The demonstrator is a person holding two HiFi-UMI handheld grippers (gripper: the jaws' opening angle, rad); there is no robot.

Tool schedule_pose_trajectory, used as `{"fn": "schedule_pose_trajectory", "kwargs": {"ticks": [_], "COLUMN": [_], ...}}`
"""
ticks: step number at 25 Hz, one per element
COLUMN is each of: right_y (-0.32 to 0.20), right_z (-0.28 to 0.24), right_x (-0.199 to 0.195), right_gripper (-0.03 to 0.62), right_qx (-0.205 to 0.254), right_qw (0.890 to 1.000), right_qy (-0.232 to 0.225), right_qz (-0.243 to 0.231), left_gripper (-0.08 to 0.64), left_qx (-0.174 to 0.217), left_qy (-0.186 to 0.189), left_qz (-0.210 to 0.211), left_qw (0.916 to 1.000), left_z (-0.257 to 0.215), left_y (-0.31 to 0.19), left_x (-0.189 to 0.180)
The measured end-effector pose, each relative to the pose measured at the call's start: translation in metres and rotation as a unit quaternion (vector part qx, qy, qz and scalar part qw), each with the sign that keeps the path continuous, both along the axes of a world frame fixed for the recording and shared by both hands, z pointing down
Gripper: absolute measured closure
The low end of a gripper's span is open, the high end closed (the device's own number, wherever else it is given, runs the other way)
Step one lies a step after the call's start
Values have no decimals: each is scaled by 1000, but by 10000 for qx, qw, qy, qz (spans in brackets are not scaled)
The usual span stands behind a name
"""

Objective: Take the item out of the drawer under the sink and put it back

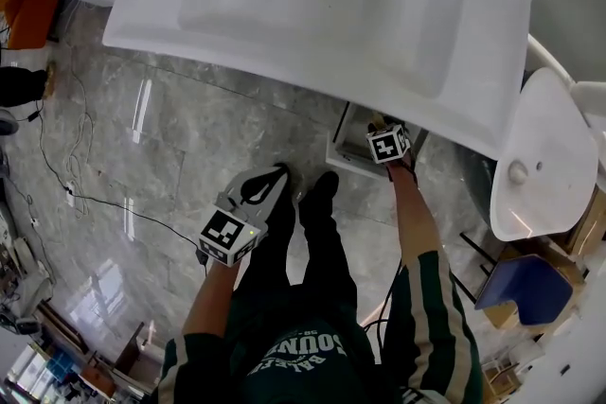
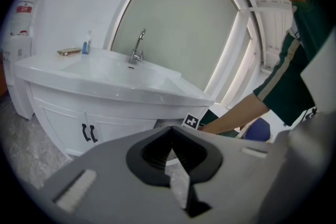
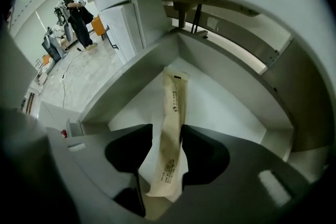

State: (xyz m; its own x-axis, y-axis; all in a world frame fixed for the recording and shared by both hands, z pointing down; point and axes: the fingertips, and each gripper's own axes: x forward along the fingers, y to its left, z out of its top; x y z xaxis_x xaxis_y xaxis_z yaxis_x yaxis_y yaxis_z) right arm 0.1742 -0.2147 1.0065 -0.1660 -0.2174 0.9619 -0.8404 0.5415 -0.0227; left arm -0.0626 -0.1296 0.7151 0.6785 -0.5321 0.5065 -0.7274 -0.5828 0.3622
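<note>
Right gripper view: right tool [image 3: 167, 132] pinches the floppy packet [image 3: 175, 96] over the drawer [image 3: 226, 107]; it could slip out. Left tool [image 2: 170, 132] is closed, empty.

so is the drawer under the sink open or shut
Open. The drawer is pulled out, white inside exposed; the right gripper holds the packet over it.

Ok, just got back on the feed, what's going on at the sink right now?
The person's right gripper is shut on a long beige paper packet, holding it over the open white drawer beneath the white sink basin. Whether the packet is coming out or going back cannot be told. The left gripper hangs aside above the grey marble floor, jaws together and empty.
</note>
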Motion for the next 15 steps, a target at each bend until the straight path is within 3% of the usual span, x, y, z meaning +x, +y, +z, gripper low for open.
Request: {"fn": "schedule_pose_trajectory", "kwargs": {"ticks": [4, 7, 15], "right_y": [3, 3, 6], "right_z": [10, 10, -4], "right_x": [0, 1, -2], "right_gripper": [423, 496, 558], "right_qx": [-218, -253, -248], "right_qw": [9996, 9995, 9992], "right_qy": [173, 195, 248], "right_qz": [6, 42, -172], "left_gripper": [511, 511, 511], "left_qx": [-47, -9, 43], "left_qy": [-14, 17, 1], "left_qz": [-78, -88, -68], "left_qw": [10000, 10000, 10000], "left_z": [4, 2, -2], "left_y": [3, 1, 3], "left_x": [-5, -3, -2]}}
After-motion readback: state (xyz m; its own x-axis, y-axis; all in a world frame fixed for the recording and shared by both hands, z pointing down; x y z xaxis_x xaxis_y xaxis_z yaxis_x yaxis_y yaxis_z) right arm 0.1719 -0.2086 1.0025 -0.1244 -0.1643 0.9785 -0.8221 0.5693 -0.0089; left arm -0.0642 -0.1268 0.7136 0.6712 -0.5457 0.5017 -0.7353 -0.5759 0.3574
